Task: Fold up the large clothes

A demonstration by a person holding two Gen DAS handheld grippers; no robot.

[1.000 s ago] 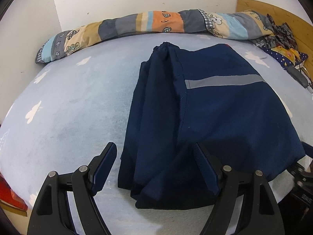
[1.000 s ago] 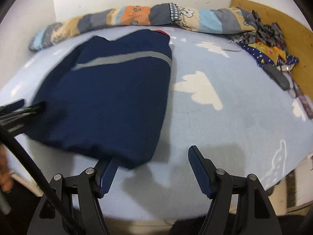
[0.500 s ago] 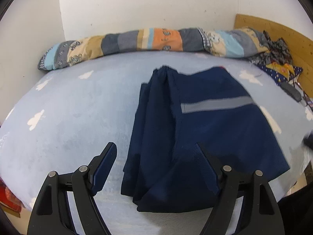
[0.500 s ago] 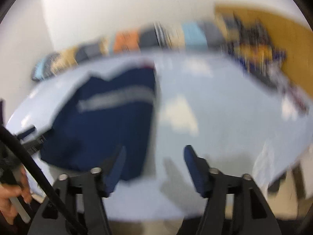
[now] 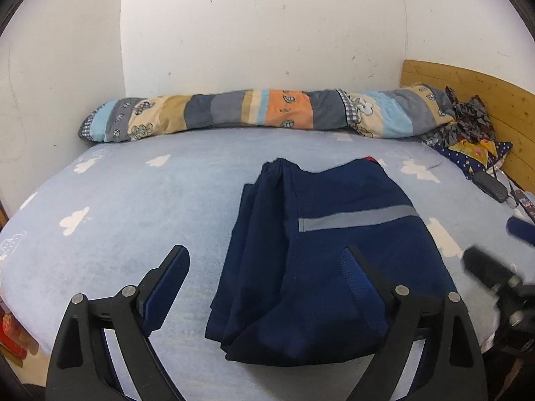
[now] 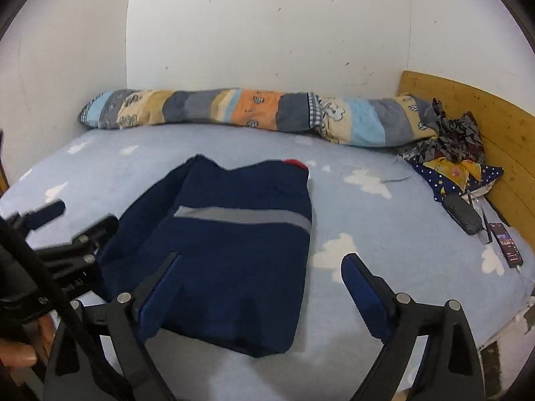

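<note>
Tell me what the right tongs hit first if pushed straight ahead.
Probably the folded navy garment, near its right edge; the opening right tongs hold nothing, and depth is hard to judge.

One folded garment point(image 6: 234, 260), one bolster point(image 6: 254, 113), two grippers point(image 5: 264, 280) point(image 6: 260, 284), one phone point(image 6: 506, 243), one case point(image 6: 463, 214) on one bed point(image 6: 384, 220).
</note>
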